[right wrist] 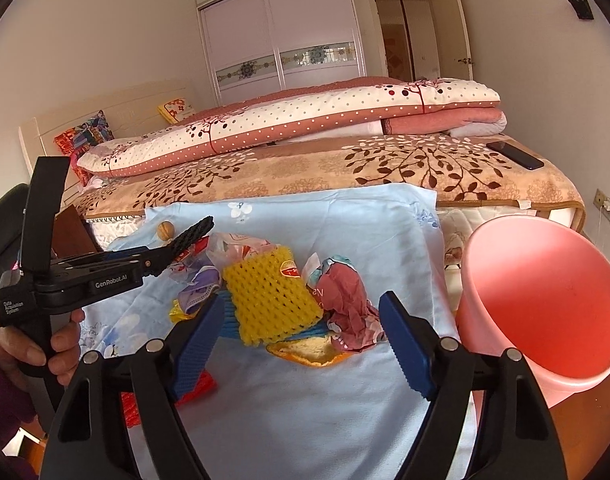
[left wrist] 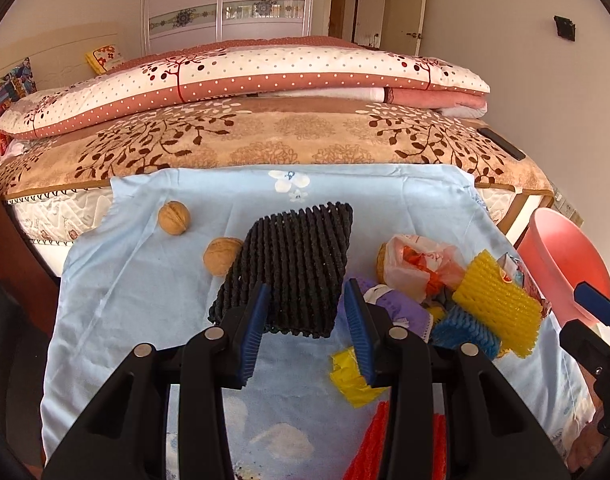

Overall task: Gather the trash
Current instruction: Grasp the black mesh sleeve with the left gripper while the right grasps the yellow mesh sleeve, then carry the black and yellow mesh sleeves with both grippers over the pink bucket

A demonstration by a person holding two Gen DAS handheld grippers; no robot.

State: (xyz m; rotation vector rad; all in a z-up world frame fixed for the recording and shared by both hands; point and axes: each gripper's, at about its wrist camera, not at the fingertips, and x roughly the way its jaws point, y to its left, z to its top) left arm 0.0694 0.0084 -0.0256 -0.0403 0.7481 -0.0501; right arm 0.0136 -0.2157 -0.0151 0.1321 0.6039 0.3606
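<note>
My left gripper is shut on a black foam net, which it holds tilted above the light blue cloth; in the right wrist view the net sticks up from its tips. A trash pile lies to the right: a yellow foam net, a crumpled red wrapper, a plastic bag, a blue foam net and a yellow wrapper. My right gripper stands open and wide just short of the pile, nothing between its pads.
A pink bin stands tilted at the cloth's right edge. Two walnuts lie on the cloth to the left. Red foam lies near the front. Behind is a bed with folded quilts and a phone.
</note>
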